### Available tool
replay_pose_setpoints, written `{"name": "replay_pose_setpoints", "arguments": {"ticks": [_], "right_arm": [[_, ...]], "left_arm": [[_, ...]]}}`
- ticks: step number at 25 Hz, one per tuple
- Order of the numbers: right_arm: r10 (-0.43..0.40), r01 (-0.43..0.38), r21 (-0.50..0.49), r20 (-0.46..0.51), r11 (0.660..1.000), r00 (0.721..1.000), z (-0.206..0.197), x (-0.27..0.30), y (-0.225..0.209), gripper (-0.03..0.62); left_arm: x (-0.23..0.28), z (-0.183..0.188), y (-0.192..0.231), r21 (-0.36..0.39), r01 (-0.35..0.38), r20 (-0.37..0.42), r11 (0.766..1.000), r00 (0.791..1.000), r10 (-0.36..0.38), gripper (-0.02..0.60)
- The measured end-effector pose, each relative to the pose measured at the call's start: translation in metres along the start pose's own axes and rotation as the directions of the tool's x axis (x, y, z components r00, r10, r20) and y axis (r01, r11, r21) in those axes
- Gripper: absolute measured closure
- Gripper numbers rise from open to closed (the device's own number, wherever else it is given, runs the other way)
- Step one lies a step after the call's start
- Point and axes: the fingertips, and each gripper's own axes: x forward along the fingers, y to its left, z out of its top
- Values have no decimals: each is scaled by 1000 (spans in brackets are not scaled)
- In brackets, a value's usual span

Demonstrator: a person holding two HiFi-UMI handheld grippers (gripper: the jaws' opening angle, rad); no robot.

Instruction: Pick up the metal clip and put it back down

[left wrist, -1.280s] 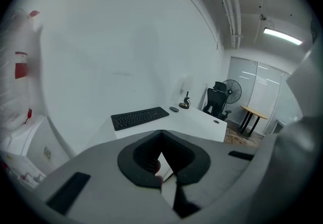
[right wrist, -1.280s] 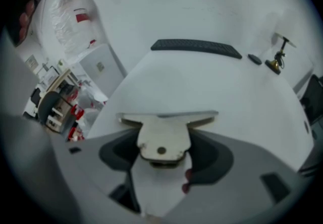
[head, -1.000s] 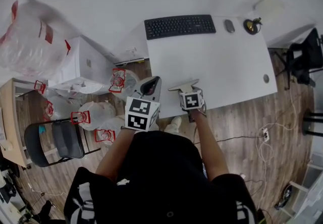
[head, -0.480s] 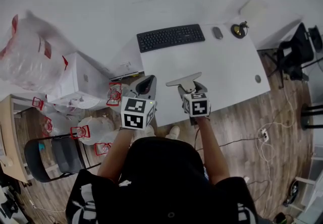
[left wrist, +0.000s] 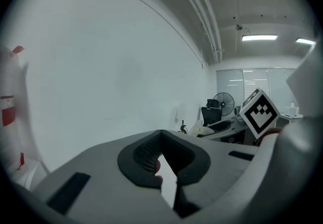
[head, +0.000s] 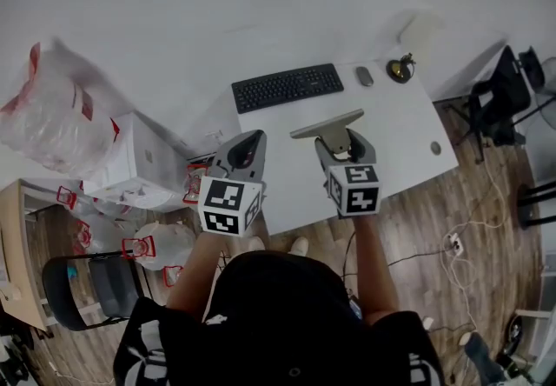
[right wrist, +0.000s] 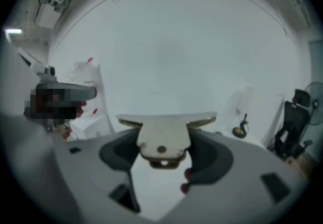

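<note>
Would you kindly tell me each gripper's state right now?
Left gripper: shut, nothing between its jaws.
Right gripper: shut on the metal clip.

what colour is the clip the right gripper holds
Pale beige-silver metal clip; right gripper view shows it best.

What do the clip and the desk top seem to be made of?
The clip looks like pale metal: a dull sheen, a flat stamped shape and a rivet. The desk top looks like white matte laminate: smooth, with no grain, though that is uncertain.
</note>
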Motion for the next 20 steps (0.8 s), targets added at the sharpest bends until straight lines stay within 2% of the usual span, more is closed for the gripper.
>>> {"name": "replay_pose_setpoints", "arguments": {"ticks": [7, 10, 14, 20], "right_arm": [[-15, 19, -21, 144, 1000, 989, 59, -36, -6, 307], [-18, 24, -28, 197, 999, 980, 79, -47, -8, 307], [-28, 37, -31, 234, 999, 972, 96, -56, -11, 307], [-29, 36, -21, 266, 999, 963, 107, -63, -11, 307]], "left_arm": [[-7, 50, -8, 45, 2, 105, 999, 994, -7, 561], [-6, 62, -12, 42, 19, 115, 999, 993, -24, 561], [-7, 73, -16, 111, 6, 131, 994, 991, -21, 561], [-6, 79, -20, 129, 22, 139, 991, 990, -40, 561]]}}
